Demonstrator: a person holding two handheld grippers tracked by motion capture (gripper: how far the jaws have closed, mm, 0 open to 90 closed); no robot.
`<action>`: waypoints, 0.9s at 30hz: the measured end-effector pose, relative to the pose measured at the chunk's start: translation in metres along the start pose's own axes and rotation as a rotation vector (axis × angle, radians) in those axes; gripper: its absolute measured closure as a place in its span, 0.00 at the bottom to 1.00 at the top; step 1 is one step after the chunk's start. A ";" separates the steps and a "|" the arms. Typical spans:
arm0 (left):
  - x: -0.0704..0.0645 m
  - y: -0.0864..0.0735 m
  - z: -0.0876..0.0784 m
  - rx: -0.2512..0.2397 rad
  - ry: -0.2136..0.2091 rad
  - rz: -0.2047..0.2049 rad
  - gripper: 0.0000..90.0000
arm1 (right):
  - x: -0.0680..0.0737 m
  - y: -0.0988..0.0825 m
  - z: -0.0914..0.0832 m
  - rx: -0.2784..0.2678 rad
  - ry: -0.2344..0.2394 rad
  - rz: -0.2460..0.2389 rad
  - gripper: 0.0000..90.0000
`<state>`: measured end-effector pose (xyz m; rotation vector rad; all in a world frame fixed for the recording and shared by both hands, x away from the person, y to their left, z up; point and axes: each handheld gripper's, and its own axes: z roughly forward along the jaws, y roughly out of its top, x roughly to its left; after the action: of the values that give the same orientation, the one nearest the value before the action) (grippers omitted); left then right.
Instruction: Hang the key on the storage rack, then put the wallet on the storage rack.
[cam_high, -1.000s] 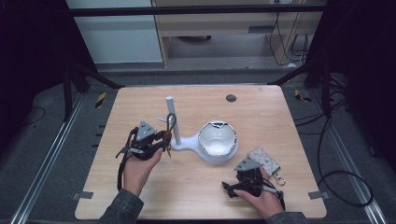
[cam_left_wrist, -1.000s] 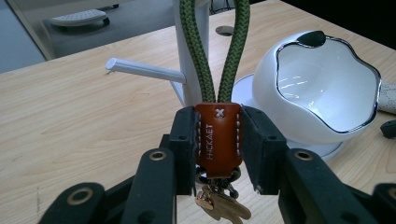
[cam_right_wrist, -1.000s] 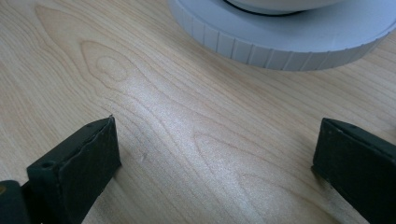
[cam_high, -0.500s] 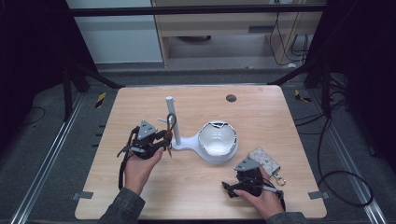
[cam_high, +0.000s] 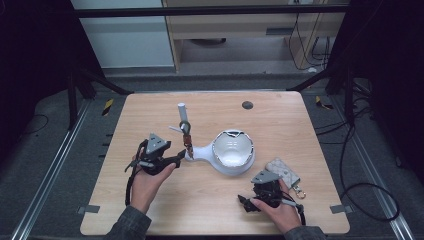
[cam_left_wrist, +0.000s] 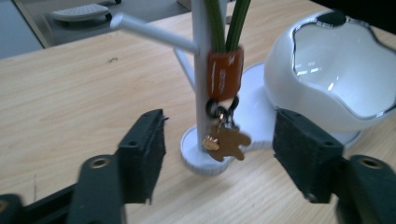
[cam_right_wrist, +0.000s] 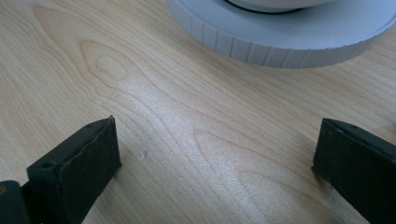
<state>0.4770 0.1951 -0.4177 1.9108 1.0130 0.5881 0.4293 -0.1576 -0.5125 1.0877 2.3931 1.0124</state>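
On the pale wooden table, a keyring hangs upright from the white stand's peg at centre frame. The left gripper, nearer it, has just been opening; its jaws stand apart and apparently empty, the keyring just beyond. The right gripper gapes wide, holding nothing, at lower right.

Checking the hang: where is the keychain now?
In the high view, the keychain hangs on the white stand, left of the bowl, just ahead of the open left gripper.
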 end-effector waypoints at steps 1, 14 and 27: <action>0.000 0.000 0.000 0.000 0.000 0.000 0.31 | 0.000 0.000 0.000 0.000 0.000 0.000 0.02; 0.041 -0.067 -0.003 0.139 0.036 -0.036 0.06 | -0.022 0.035 -0.032 0.045 -0.073 -0.041 0.06; 0.054 -0.090 0.012 0.230 0.067 -0.049 0.05 | -0.069 0.036 -0.060 0.168 -0.084 0.048 0.09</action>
<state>0.4776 0.2602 -0.5008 2.0707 1.2111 0.5282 0.4607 -0.2212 -0.4446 1.2252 2.4288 0.7751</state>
